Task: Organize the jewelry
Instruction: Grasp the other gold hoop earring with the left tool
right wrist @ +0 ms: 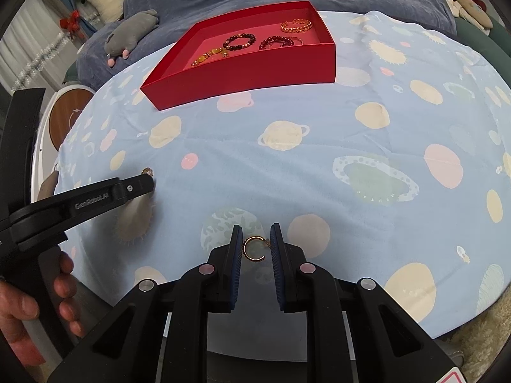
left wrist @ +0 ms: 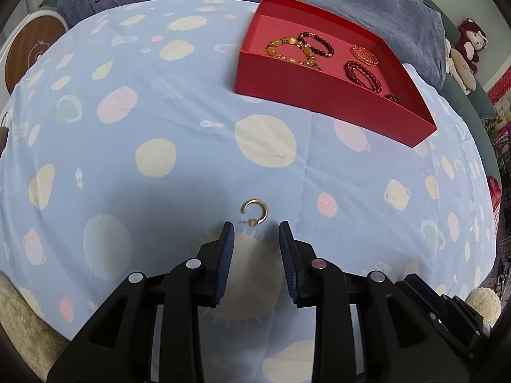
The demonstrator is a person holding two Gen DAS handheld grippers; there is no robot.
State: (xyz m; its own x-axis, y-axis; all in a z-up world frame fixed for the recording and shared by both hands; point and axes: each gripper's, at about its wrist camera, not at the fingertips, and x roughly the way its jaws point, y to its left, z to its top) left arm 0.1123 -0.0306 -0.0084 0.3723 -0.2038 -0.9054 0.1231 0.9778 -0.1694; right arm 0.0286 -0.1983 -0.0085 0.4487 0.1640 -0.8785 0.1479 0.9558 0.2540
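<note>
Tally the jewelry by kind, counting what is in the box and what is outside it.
Gold hoop earrings: 2
Dark red bead bracelets: 2
Amber bead bracelet: 1
Gold bangle: 1
Total: 6, plus one small dark red piece half hidden behind the box wall.

A wide stretch of bare planet-print sheet (right wrist: 319, 166) lies open between the grippers and the red box (right wrist: 242, 67) at 12 o'clock. The box's upright walls bar a level approach; its open top is unobstructed. The left gripper (right wrist: 148, 180) stands at 9 o'clock.
</note>
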